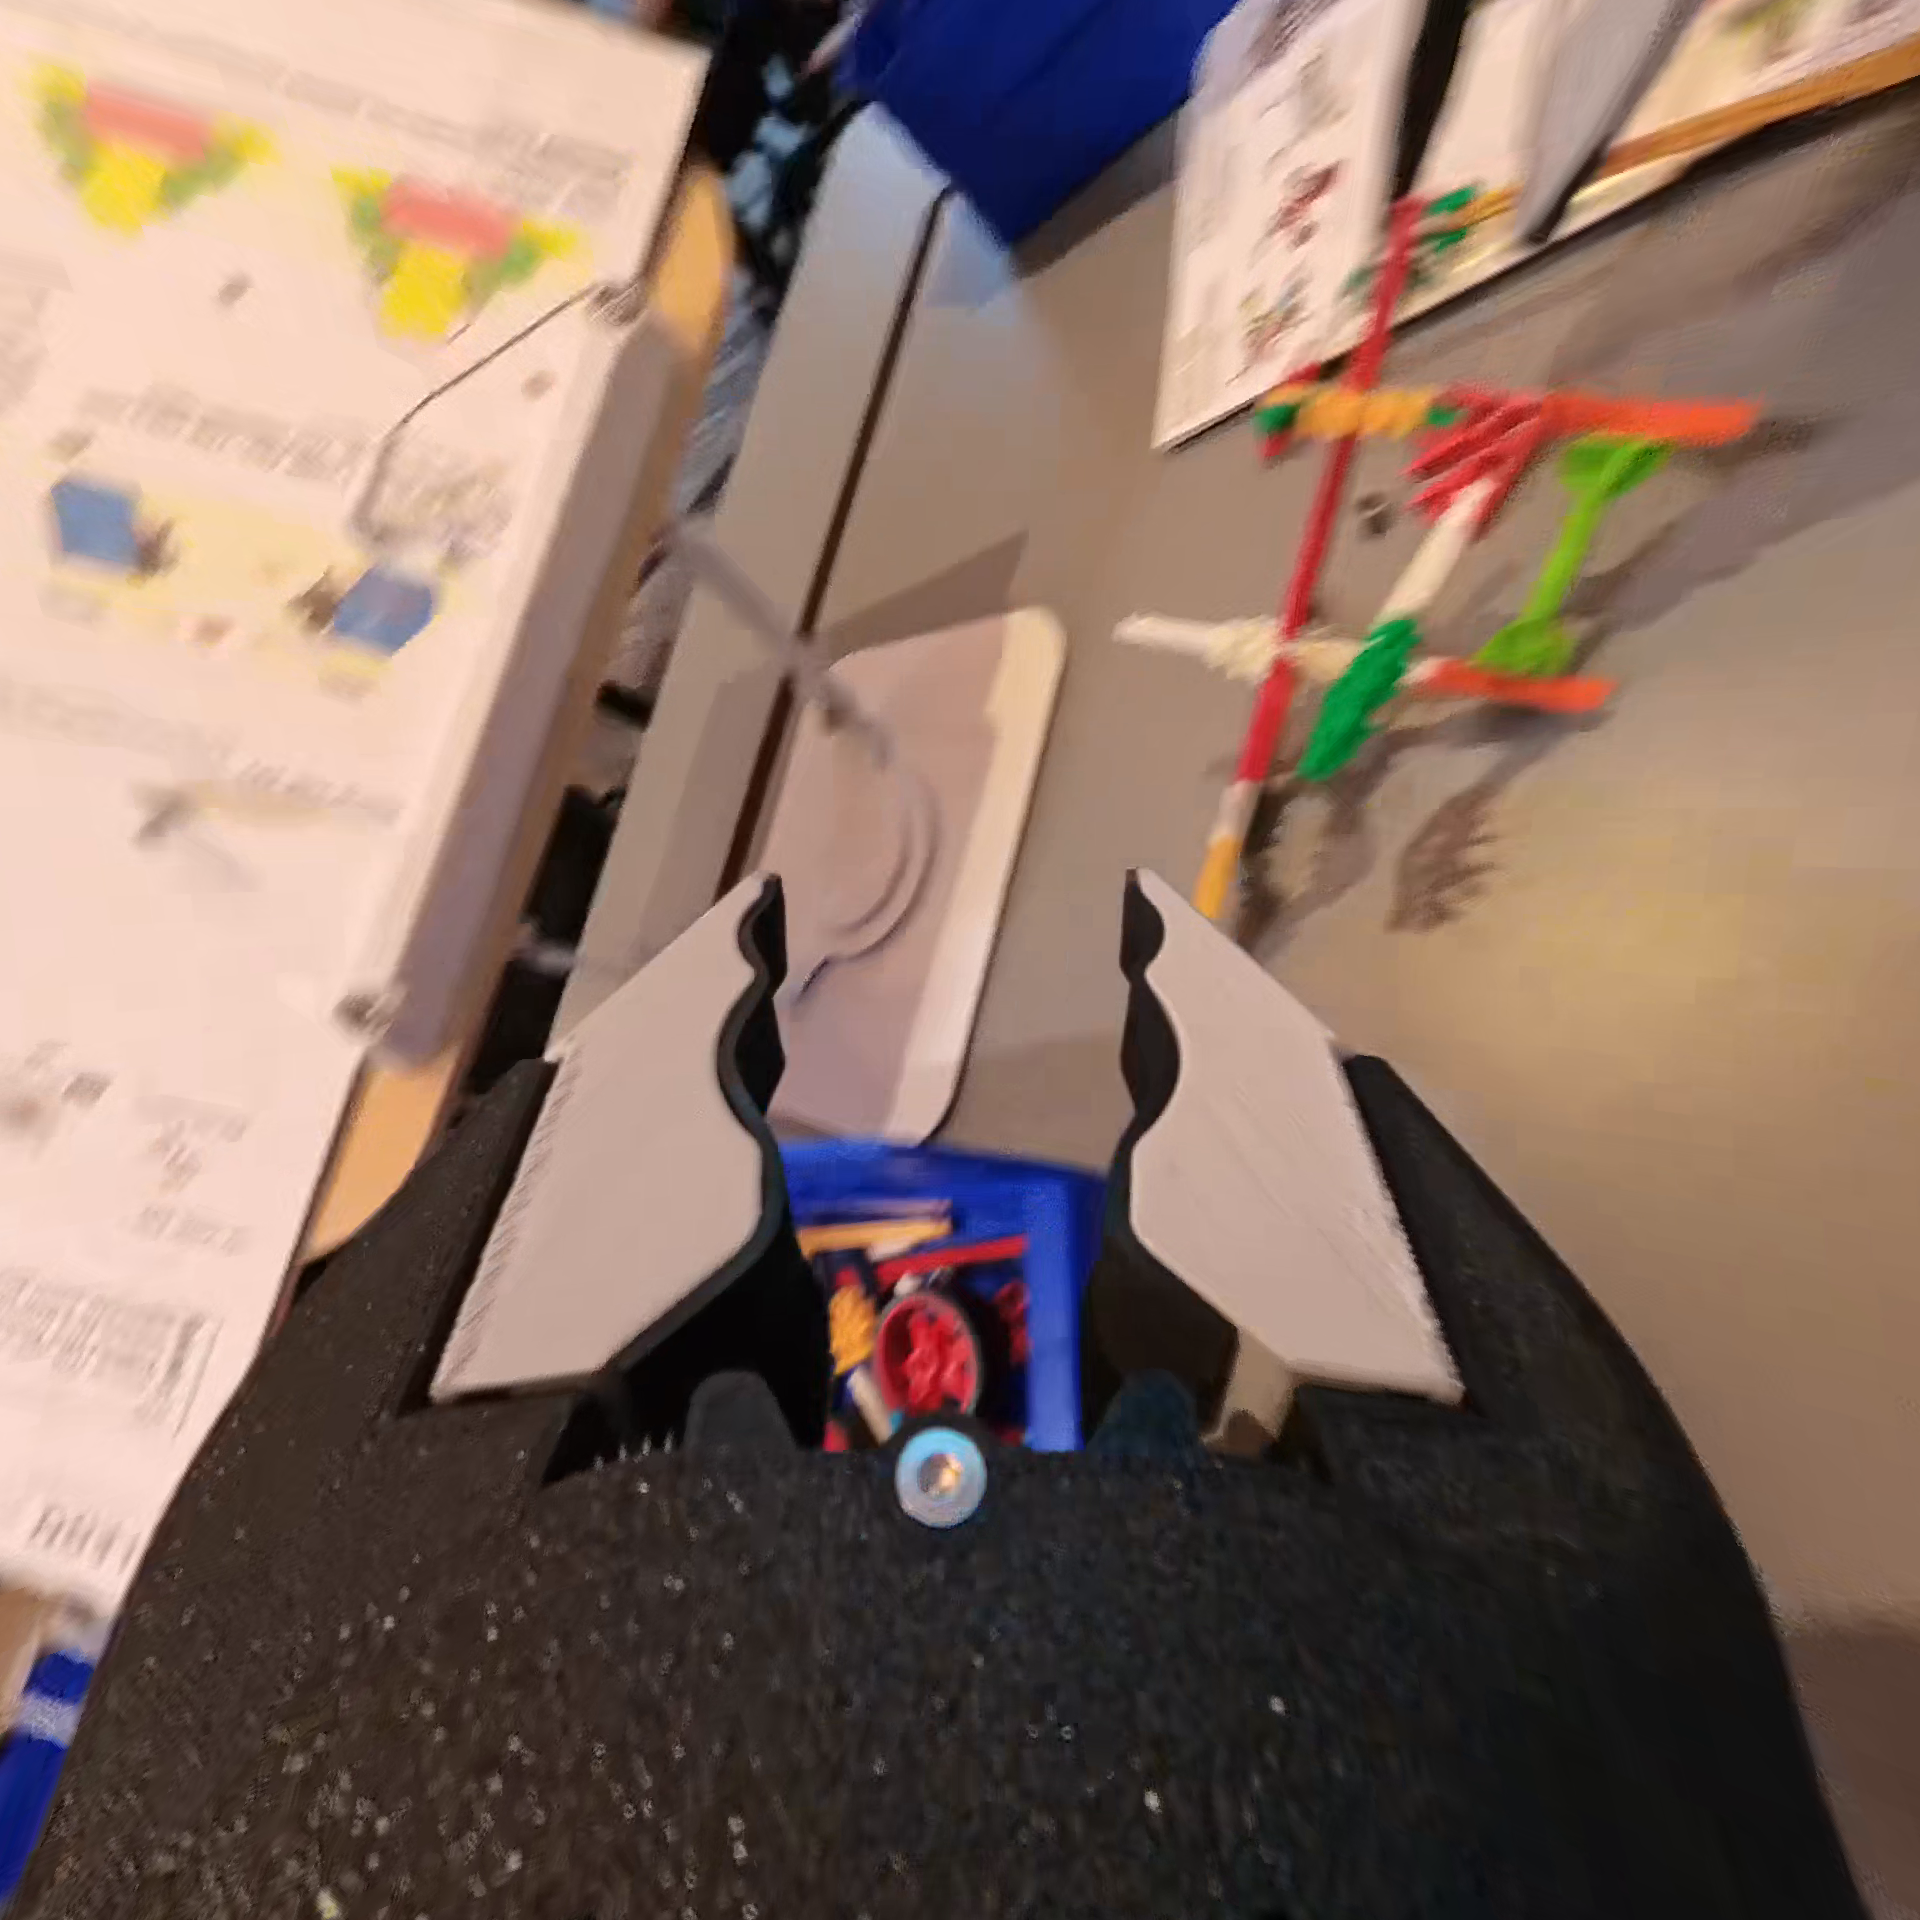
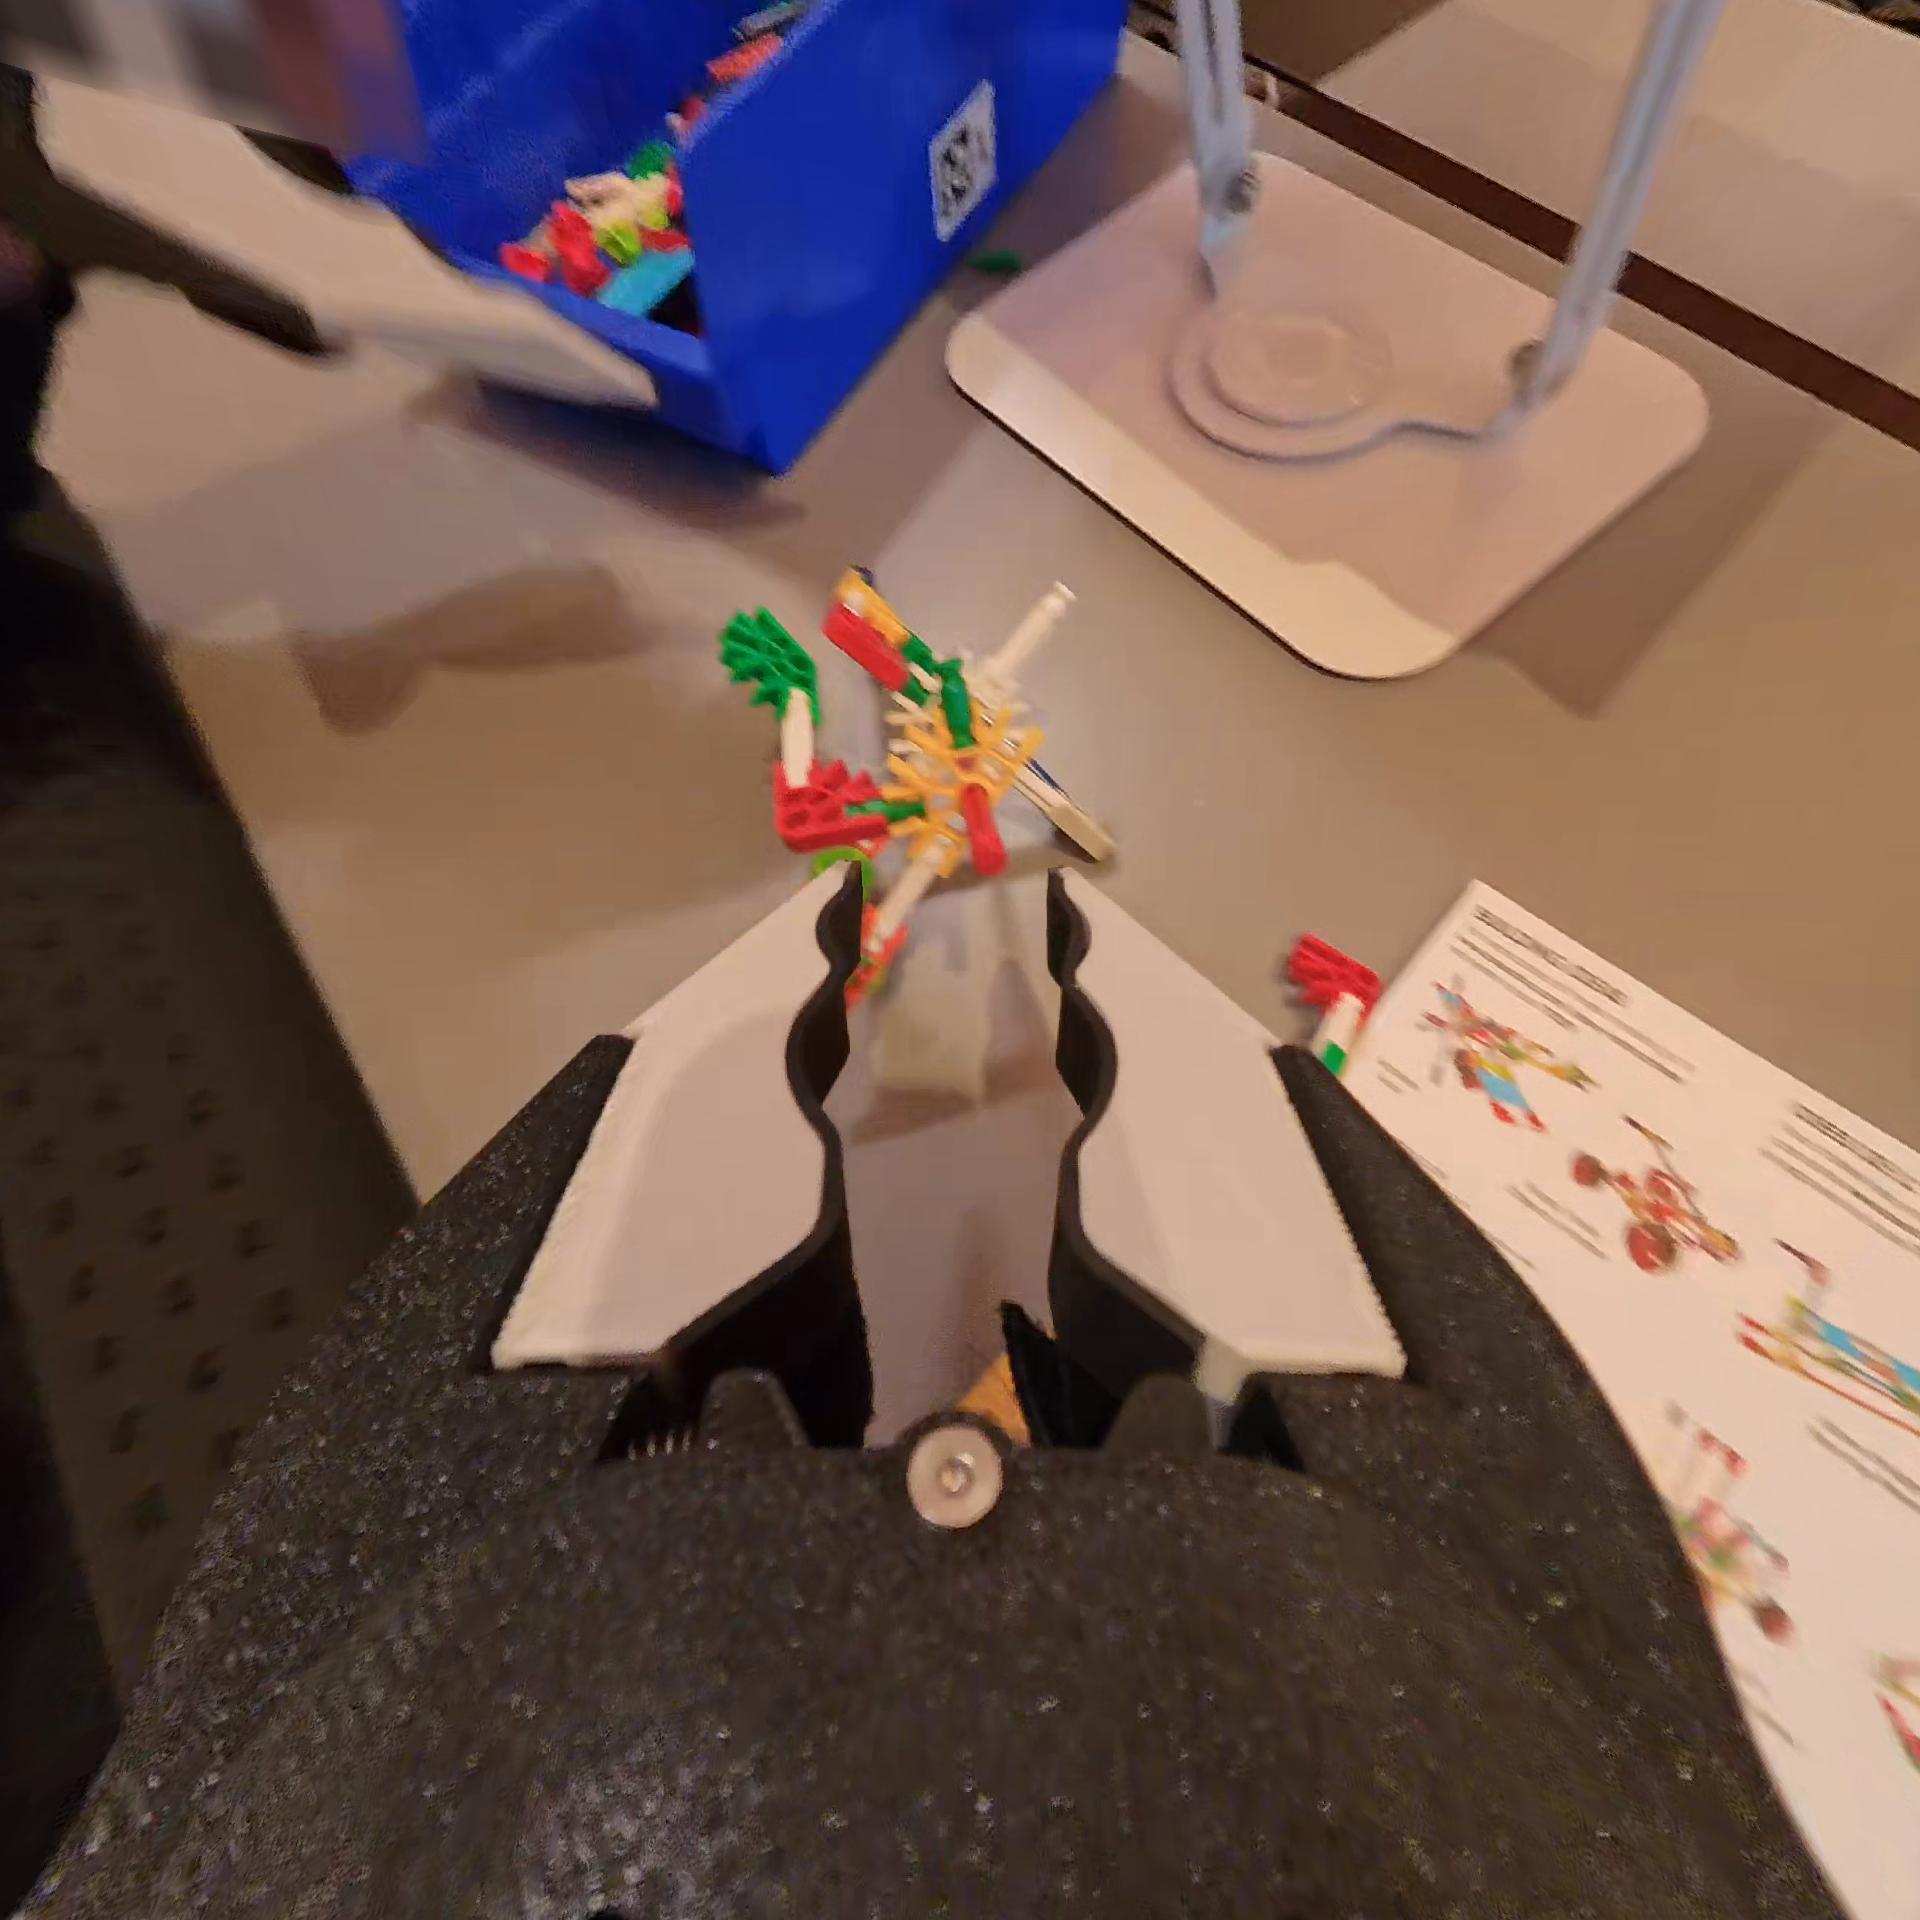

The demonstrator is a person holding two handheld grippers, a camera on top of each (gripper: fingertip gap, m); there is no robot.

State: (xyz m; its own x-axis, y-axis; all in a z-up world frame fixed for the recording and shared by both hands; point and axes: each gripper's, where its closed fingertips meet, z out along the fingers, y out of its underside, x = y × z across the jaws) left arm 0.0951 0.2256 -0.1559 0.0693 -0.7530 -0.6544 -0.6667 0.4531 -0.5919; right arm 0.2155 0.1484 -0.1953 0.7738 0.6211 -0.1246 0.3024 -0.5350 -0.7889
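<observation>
Hovering right tongs [image 2: 954, 883], upright model [image 2: 914, 769]

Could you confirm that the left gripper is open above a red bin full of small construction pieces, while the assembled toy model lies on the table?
Not quite: the bin is blue, not red, as the left wrist view shows. The left gripper is open above it, and the assembled toy model lies on the table.

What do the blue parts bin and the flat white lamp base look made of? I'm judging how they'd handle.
The blue parts bin looks like moulded plastic: uniform colour, thin walls, a soft sheen. The flat white lamp base looks like painted metal or hard plastic, matt with a smooth rounded edge; the frames cannot settle which.
</observation>
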